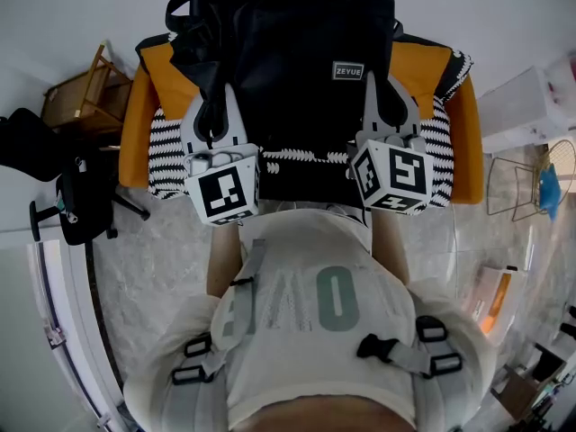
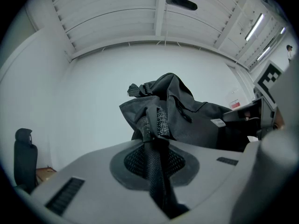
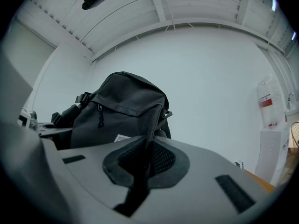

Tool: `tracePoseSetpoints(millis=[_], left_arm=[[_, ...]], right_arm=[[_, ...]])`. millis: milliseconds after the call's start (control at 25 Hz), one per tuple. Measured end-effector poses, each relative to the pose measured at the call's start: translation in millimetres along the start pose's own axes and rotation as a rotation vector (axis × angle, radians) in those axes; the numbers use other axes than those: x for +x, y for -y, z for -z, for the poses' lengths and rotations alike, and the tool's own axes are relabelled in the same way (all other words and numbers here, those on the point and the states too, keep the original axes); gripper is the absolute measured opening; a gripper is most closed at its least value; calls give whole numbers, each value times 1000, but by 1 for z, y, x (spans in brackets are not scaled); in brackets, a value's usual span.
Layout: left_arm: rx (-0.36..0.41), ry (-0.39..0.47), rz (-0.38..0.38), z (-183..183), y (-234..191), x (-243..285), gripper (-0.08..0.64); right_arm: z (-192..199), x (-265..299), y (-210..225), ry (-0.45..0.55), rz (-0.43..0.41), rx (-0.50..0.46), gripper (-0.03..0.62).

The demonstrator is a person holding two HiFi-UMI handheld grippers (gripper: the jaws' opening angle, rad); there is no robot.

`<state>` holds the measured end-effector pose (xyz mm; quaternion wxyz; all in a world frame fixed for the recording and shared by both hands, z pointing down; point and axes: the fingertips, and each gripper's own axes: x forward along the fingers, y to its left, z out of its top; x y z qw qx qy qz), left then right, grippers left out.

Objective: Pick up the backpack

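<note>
A black backpack (image 1: 297,52) with a small grey label hangs in front of me above an orange armchair (image 1: 148,88). My left gripper (image 1: 214,106) is shut on a black mesh strap (image 2: 156,162) at the backpack's left side. My right gripper (image 1: 382,97) is shut on a dark fabric edge (image 3: 142,160) of the backpack (image 3: 124,108) at its right side. In the left gripper view the backpack (image 2: 182,118) bunches up past the jaws against a white wall. Both grippers point about level, side by side.
The armchair carries a black-and-white striped cushion (image 1: 297,156). A black office chair (image 1: 81,196) and a wooden chair (image 1: 81,93) stand at the left. A wire stand (image 1: 531,183) and white boxes (image 1: 531,106) are at the right. My torso fills the lower head view.
</note>
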<state>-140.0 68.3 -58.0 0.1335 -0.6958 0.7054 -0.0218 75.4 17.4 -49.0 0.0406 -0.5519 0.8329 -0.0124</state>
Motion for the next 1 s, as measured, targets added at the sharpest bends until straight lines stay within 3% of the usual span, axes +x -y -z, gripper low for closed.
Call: tracePoseSetpoints(millis=[1000], left_arm=[[1,20,48,-8,-2,-11,43]], right_arm=[[-6,-23,-6,25,44,8,21]])
